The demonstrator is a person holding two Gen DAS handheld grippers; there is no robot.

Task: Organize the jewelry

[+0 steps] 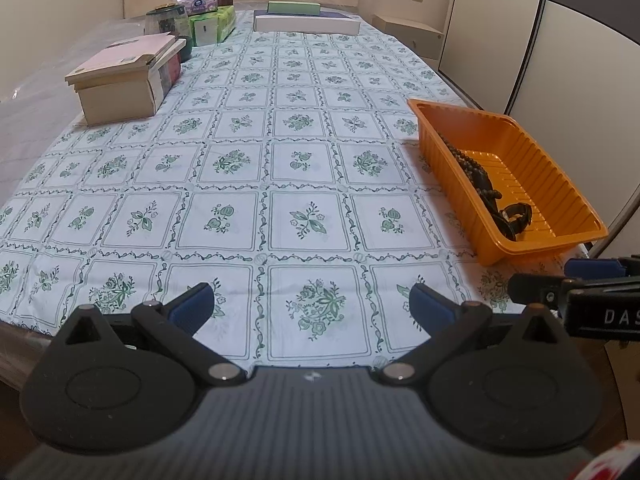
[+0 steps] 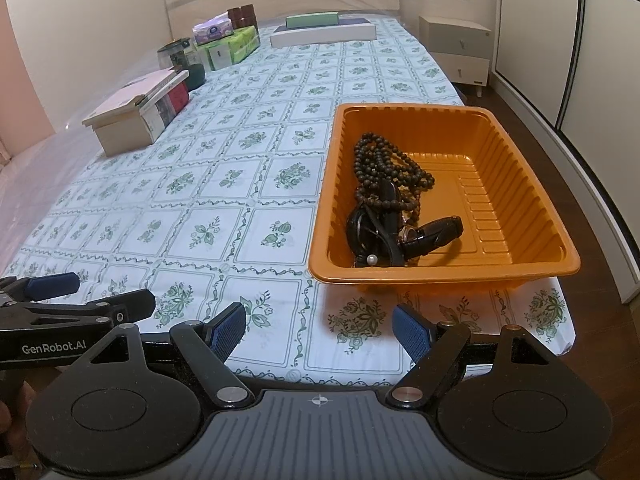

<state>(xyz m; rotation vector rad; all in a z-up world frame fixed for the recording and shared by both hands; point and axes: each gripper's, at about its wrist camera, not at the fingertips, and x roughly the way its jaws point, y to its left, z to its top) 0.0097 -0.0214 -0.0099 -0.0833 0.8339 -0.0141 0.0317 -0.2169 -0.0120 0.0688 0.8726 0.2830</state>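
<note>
An orange plastic tray (image 2: 500, 148) sits at the table's near right corner; it also shows in the left wrist view (image 1: 532, 168). In it lie a dark bead necklace (image 2: 384, 164), a black watch (image 2: 430, 234), black bands and a small pearl (image 2: 372, 259). The beads also show in the left wrist view (image 1: 472, 168). My left gripper (image 1: 312, 306) is open and empty over the near table edge, left of the tray. My right gripper (image 2: 318, 326) is open and empty just in front of the tray.
A floral green-and-white tablecloth (image 2: 224, 184) covers the table. Stacked beige boxes (image 1: 124, 80) stand at the left. A glass jar (image 1: 168, 24), tissue packs (image 1: 212, 22) and flat boxes (image 1: 306, 20) stand at the far end. A nightstand (image 2: 460, 48) and wardrobe doors stand to the right.
</note>
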